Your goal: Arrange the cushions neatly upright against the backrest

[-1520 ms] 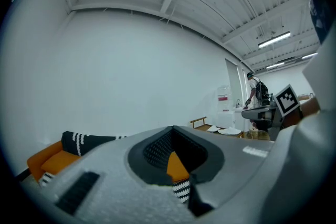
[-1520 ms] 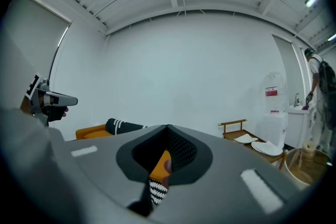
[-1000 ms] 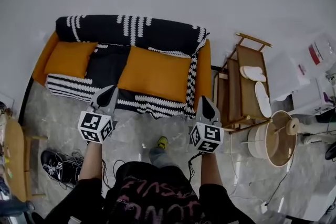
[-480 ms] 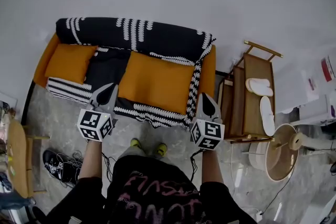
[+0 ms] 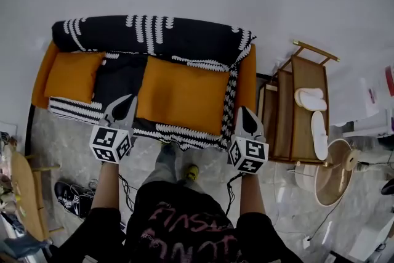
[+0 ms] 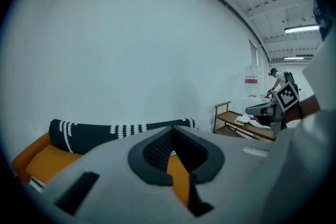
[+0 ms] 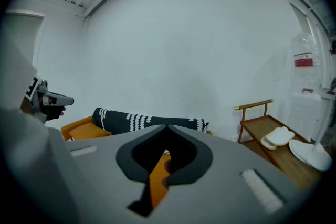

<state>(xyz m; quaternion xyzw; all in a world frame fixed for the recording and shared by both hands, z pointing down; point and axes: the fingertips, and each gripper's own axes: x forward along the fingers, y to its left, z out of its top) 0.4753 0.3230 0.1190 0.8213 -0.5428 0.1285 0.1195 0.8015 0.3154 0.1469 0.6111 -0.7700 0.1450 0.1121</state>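
Grey jaws on the left gripper (image 5: 125, 106) are pressed tight together with nothing in them, and the right gripper (image 5: 246, 122) is the same, closed and empty. Both point at the sofa (image 5: 247, 80), and a bit of orange peeks past each pair of jaws. The big orange cushion (image 5: 183, 95) lies flat on the seat, between the two grippers in the head view, and neither one touches it. The small orange cushion (image 5: 74, 76) lies at the left end of the seat, next to the sofa's arm. A black and white blanket (image 5: 148, 39) covers the sofa's back and runs down between the cushions. A second ago the sofa was a little farther off. The person has stepped closer, and both grippers have gone forward together, so their tips now sit over the sofa's front edge. The cushions have not moved. To the right stands a wooden rack (image 5: 300, 126) with white slippers (image 5: 311, 97) on it.
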